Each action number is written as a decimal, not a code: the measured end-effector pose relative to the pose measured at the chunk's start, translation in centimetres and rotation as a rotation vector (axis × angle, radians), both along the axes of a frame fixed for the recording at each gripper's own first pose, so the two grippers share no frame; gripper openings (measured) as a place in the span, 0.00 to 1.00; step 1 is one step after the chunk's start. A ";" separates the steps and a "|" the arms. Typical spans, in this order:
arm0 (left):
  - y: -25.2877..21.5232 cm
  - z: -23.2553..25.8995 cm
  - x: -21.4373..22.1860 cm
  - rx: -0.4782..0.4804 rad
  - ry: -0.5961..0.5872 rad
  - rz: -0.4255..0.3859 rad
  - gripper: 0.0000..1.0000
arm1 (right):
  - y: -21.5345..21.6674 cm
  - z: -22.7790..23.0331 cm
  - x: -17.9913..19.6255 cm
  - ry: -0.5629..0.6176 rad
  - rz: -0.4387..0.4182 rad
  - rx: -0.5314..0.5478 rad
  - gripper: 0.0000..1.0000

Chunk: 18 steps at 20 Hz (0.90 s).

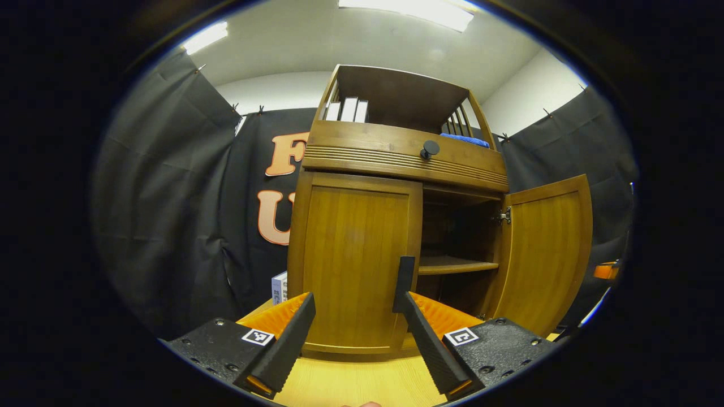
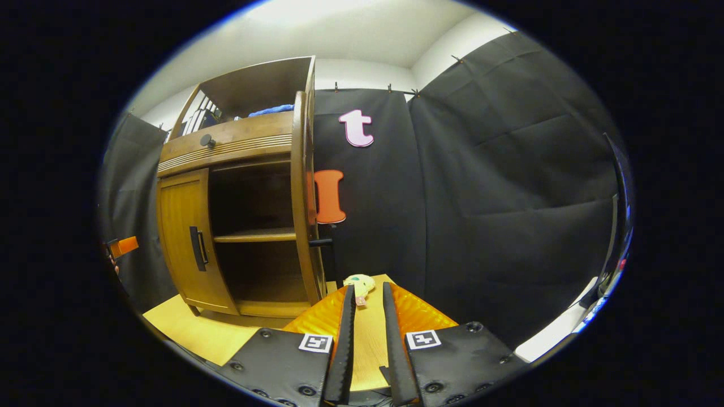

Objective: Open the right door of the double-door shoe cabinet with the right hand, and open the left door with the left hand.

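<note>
1. Black cloth walls close the booth; pale wood tabletop (image 1: 350, 384) runs under the shoe cabinet (image 1: 396, 152), centre frame in the left gripper view.
2. Right door (image 1: 546, 254) stands swung out at right of frame, shelf (image 1: 457, 264) bare inside. First half judged done.
3. Left door (image 1: 353, 260) is closed. Its dark handle (image 2: 197, 249) shows at mid-left in the right gripper view.
4. Left gripper (image 1: 353, 299) is spread wide just before the left door, touching nothing. Next move, by my reading: close on that handle and pull outward.
5. Right gripper (image 2: 366, 297) is narrowed to a slim gap, empty, low centre, off to the side of the cabinet.
6. Handle is partly masked by the left gripper's right-hand finger (image 1: 404, 282). Small pale object (image 2: 360, 284) on the table beyond the right gripper: unidentifiable.
</note>
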State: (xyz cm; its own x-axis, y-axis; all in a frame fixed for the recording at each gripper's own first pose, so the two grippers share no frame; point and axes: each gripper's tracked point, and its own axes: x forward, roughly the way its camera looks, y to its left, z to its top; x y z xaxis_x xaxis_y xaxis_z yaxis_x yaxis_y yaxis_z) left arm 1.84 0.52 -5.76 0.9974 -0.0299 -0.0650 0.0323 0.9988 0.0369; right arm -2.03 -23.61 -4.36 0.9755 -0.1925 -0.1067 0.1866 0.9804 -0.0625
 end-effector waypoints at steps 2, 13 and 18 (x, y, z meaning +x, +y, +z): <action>-0.6 -0.1 0.9 -0.008 0.004 -0.021 0.92 | 1.9 0.9 -0.9 -0.008 0.007 -0.015 0.34; -3.9 0.4 7.8 -0.006 -0.020 -0.118 0.92 | 13.4 1.2 -1.0 -0.009 0.153 -0.003 0.48; -4.9 -0.8 11.1 -0.012 0.003 -0.108 0.92 | 15.3 1.1 -1.2 -0.010 0.192 0.035 0.78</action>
State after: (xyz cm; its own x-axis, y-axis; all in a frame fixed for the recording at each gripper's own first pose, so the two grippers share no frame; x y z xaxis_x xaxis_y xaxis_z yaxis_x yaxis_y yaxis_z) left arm 12.98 -4.34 -6.52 0.9882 -0.1378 -0.0669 0.1398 0.9899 0.0251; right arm -3.22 -8.31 -3.22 0.9950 0.0013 -0.0998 -0.0040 0.9996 -0.0266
